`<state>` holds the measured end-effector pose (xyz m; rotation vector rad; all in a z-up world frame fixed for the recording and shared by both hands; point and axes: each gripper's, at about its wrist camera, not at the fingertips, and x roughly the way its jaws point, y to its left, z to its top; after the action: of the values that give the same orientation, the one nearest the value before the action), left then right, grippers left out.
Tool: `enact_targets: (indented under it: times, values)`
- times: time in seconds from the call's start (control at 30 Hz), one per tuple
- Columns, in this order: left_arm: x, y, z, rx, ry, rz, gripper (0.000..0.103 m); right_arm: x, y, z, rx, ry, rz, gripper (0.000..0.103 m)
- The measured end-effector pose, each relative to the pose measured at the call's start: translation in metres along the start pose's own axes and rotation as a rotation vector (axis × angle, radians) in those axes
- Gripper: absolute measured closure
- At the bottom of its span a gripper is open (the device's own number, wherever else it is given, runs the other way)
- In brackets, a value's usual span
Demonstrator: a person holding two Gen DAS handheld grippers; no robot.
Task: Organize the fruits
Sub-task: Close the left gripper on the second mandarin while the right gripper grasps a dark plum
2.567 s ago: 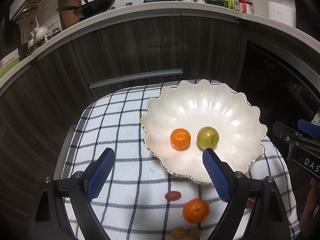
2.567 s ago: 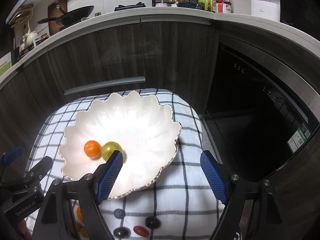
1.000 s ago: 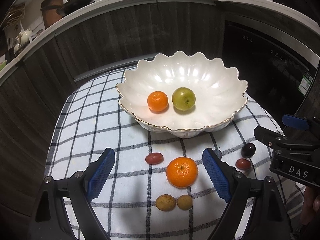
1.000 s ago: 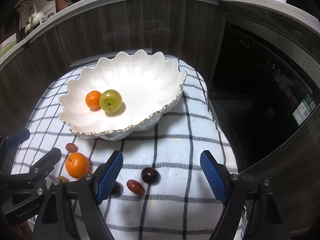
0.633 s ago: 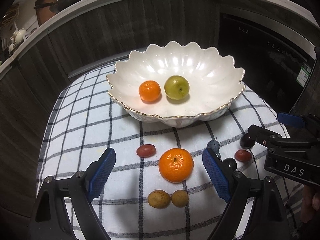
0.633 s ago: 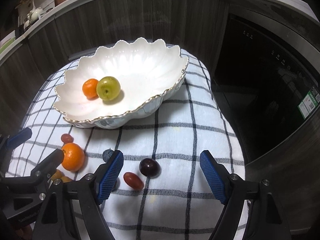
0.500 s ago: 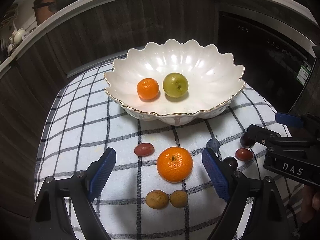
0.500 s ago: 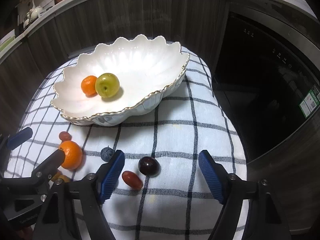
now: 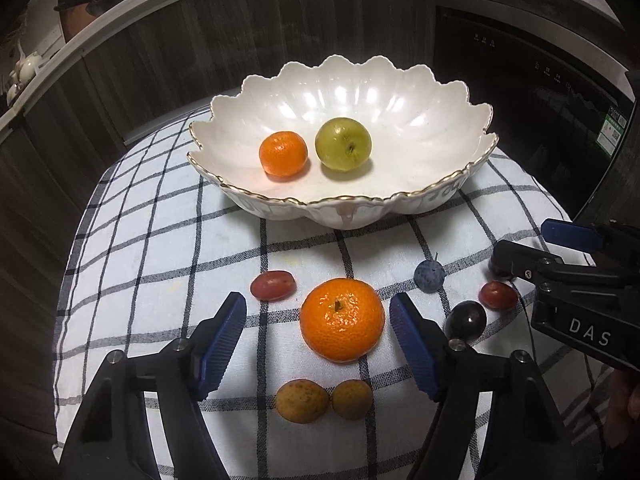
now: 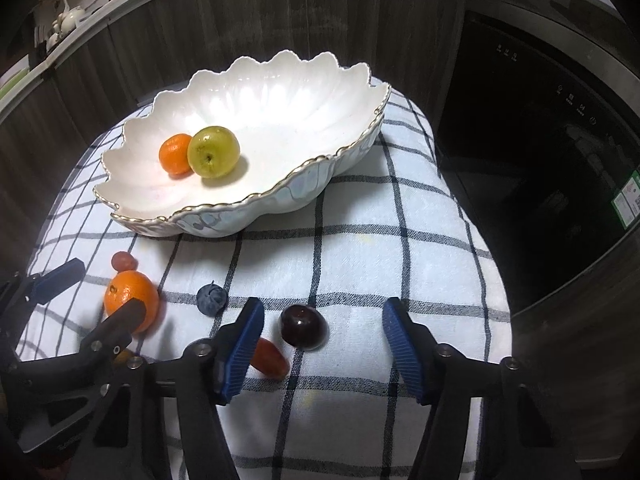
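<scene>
While both tongs gape empty, you line up picks: left gripper (image 9: 316, 334) brackets the orange (image 9: 342, 319).
Next, right gripper (image 10: 322, 330) must close gently on the dark plum (image 10: 303, 326), bound for the bowl (image 9: 400, 200).

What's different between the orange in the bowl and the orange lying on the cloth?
The orange in the bowl looks smaller than the orange on the cloth, though it is also farther from the camera. The bowl orange sits beside a green apple in the white bowl; the cloth orange lies between the open fingers of the left gripper, stem end up. Both are round, bright orange and unpeeled.
</scene>
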<state>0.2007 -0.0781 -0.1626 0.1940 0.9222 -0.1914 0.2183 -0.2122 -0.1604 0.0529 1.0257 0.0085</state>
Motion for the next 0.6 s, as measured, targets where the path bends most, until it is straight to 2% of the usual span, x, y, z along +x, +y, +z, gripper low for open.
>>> enact_targets:
  times: [0.47, 0.6]
  values:
    - [0.012, -0.003, -0.007, 0.002, 0.017, -0.026, 0.042, 0.011, 0.002, -0.004, -0.01, 0.028, 0.011, 0.058]
    - [0.014, -0.005, -0.007, 0.001, 0.021, -0.042, 0.05, 0.011, 0.005, -0.004, -0.02, 0.028, 0.022, 0.065]
